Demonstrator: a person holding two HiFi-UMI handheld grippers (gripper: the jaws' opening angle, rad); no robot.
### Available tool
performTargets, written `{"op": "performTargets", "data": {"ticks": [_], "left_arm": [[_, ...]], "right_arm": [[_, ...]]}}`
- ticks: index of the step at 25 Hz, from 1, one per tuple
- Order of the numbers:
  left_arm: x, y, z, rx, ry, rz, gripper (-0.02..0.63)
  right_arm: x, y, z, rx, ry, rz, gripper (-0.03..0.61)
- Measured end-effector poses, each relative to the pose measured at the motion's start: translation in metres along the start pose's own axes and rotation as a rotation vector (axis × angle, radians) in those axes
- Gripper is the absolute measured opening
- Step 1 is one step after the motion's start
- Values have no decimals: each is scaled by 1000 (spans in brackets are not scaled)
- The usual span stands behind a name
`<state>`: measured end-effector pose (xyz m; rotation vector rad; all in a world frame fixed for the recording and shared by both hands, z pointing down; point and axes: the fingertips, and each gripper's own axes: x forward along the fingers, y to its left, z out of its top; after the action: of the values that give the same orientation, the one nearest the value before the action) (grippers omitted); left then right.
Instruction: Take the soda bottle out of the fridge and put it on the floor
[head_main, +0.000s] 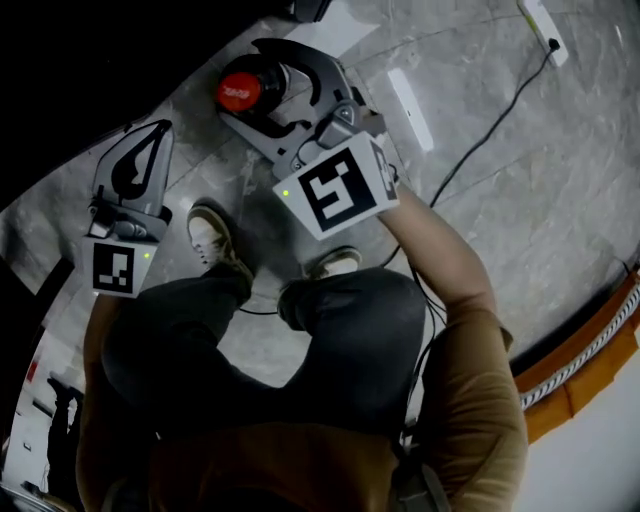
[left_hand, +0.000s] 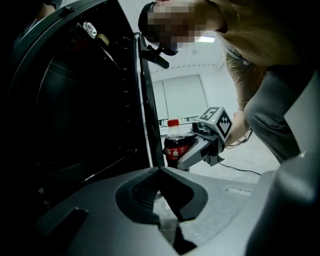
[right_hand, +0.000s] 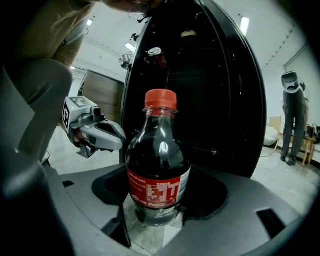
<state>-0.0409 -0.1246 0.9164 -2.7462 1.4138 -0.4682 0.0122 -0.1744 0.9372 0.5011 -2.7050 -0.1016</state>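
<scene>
The soda bottle (right_hand: 157, 165) has dark cola, a red label and a red cap, and stands upright between the jaws of my right gripper (right_hand: 157, 174), which is shut on its lower body. Pale floor shows just beneath its base. From above, the red cap (head_main: 238, 92) sits inside the curved jaws of my right gripper (head_main: 250, 80). My left gripper (head_main: 158, 128) hangs to the left, shut with nothing in it; its jaw tips meet in the left gripper view (left_hand: 160, 170). That view shows the bottle (left_hand: 175, 145) beside the fridge door's edge (left_hand: 145, 100).
The black fridge (right_hand: 215, 100) stands open behind the bottle, with a can (right_hand: 155, 54) on an upper shelf. The person's shoes (head_main: 215, 240) are on the grey marble floor (head_main: 520, 150). A black cable (head_main: 490, 130) runs to a power strip (head_main: 543, 28). An orange kerb (head_main: 590, 360) lies right.
</scene>
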Motion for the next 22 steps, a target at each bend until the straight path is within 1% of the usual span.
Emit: {"op": "performTargets", "data": {"ticks": [3,5,8,11,14,17,22], "left_arm": [[9,2,-12,-38,-8,7,2],[14,6,-19,-47,-5,21,2],[21,5,-29,-64,-2,27,2],[25,-4,-47,-68,33,15,2],[28,-8,-60,-76,63,18,2],[30,-11,-64,-52,79,3,2],[27,-16,-61,-89,75,2,2]], "right_arm": [[10,4,-21,24,-13,-1,299],[17,7,-32,53,-31,-11,299],[24,17,-49,71,-24,-2,299],[28,29,-63,80,-19,22,299],[27,33,-78,84,-9,27,299],[28,36,-95,108,11,27,299],[31,43,-115,121,43,20,299]]}}
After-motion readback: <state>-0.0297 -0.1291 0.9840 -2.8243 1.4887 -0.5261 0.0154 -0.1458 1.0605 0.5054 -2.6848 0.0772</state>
